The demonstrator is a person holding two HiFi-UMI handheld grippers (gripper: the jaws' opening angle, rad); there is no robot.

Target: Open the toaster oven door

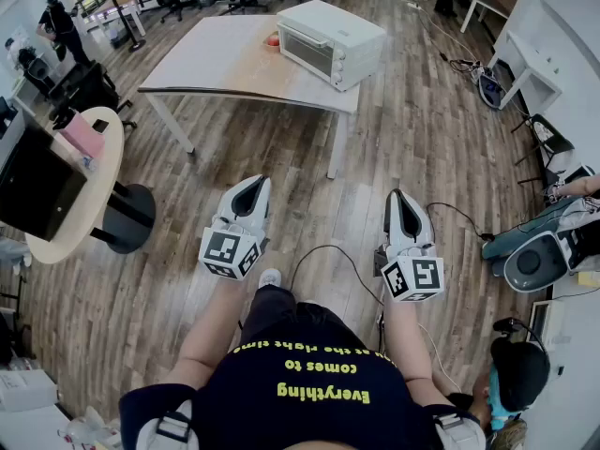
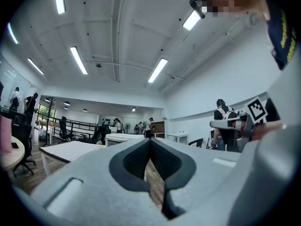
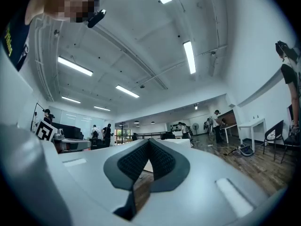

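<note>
Reading "Everything comes to" on shirt (image 1: 314, 387), L claw (image 1: 254, 184), R claw (image 1: 399, 196) pressed together (empty)

At six o'clock in the head view, the person's dark navy T-shirt (image 1: 314, 422) carries yellow print, upside down to the camera: "Everything" on one line, "comes to" on the next. A third line beyond them is too warped to read.
</note>
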